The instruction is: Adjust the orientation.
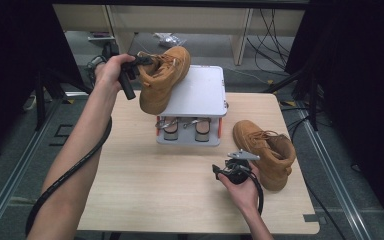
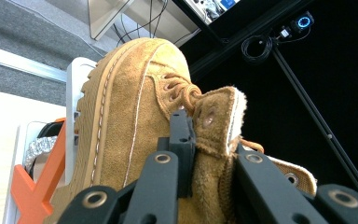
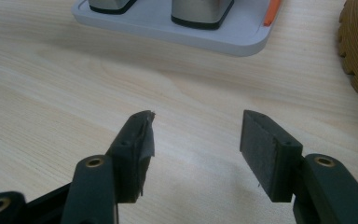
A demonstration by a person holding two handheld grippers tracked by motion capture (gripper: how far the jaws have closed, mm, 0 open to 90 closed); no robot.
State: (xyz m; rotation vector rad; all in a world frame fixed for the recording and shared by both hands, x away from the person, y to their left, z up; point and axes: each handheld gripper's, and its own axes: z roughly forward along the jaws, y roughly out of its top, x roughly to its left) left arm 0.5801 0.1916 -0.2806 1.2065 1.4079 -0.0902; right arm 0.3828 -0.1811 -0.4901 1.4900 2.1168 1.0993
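Left hand-held gripper pinching tan boot's collar, seemingly resting on grey stand, right hand-held gripper spread above counter

Bare table lies open; stand and second boot block beyond.

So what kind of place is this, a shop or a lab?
Probably a lab or recording room: black curtains flank a bare wooden table, loose cables run across the carpeted floor, and a camera sits on a dark frame.

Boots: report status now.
Left hand-held gripper shut on raised boot. Right hand-held gripper open, beside second boot. Rack below.
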